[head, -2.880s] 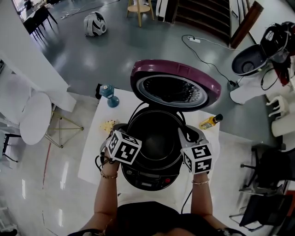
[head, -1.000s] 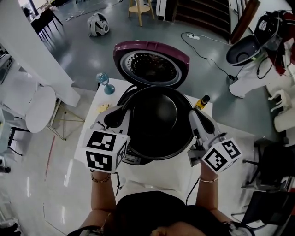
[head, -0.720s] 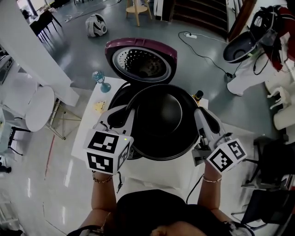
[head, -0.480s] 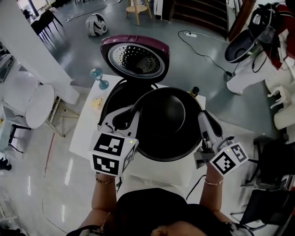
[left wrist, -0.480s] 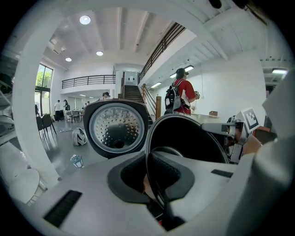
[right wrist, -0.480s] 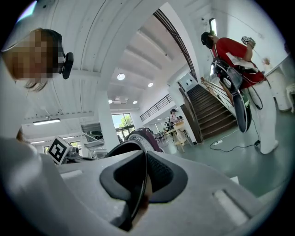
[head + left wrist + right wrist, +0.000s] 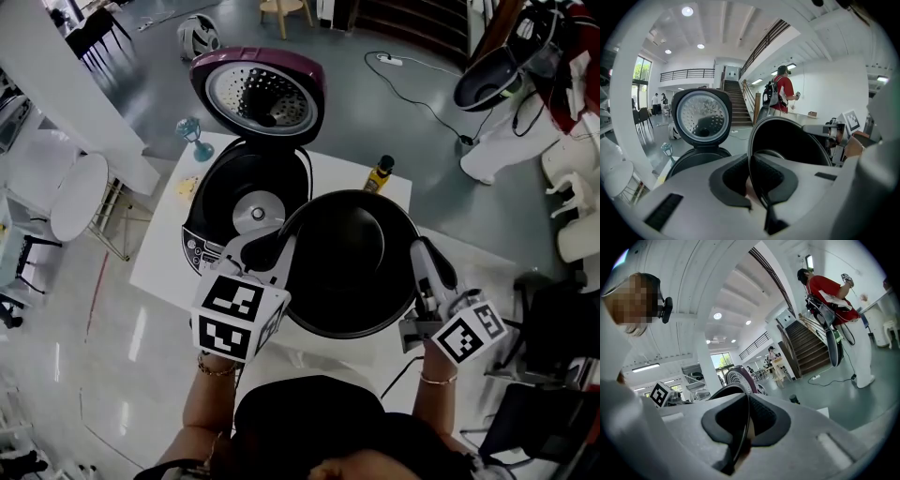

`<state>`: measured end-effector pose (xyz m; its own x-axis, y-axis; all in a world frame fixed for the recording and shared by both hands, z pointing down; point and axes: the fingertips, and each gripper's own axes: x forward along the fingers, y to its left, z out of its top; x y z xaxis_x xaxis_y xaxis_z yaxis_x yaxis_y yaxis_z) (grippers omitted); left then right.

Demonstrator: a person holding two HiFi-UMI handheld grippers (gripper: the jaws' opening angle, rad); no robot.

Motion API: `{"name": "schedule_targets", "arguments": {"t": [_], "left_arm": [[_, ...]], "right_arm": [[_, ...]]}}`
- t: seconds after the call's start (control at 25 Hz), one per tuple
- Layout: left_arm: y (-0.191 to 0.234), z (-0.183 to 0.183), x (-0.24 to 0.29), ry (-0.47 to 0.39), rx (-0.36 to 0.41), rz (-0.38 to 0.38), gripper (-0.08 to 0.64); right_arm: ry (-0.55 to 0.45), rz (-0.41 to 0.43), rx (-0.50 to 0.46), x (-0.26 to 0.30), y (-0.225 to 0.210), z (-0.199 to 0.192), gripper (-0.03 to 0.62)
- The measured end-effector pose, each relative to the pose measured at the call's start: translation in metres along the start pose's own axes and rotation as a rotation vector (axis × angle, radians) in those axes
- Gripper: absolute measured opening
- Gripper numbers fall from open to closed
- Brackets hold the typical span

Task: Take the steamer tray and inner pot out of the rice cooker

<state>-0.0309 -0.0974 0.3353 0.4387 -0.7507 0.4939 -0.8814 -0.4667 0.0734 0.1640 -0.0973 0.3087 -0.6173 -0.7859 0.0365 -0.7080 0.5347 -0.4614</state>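
Left gripper [image 7: 281,242] and right gripper [image 7: 419,247] clamp the inner pot [image 7: 352,267] by its rim; I'd lower both together, level, onto the table [image 7: 339,174] at right.

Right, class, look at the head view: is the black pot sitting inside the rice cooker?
No, the pot is held up beside the open rice cooker, whose hollow shows only its bare heating plate.

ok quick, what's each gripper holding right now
left gripper: closed on the inner pot rim
right gripper: closed on the opposite rim of the inner pot
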Motion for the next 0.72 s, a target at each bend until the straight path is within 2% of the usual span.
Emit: {"name": "schedule_targets", "arguments": {"t": [0.4, 0.72], "left_arm": [[-0.048, -0.061, 0.009, 0.107, -0.059, -0.019, 0.025], [-0.076, -0.103, 0.018, 0.206, -0.056, -0.033, 0.025]], "right_arm": [[0.075, -0.053, 0.102, -0.05, -0.028, -0.046, 0.028], [0.11, -0.107, 0.199, -0.086, -0.049, -0.088, 0.028]]}}
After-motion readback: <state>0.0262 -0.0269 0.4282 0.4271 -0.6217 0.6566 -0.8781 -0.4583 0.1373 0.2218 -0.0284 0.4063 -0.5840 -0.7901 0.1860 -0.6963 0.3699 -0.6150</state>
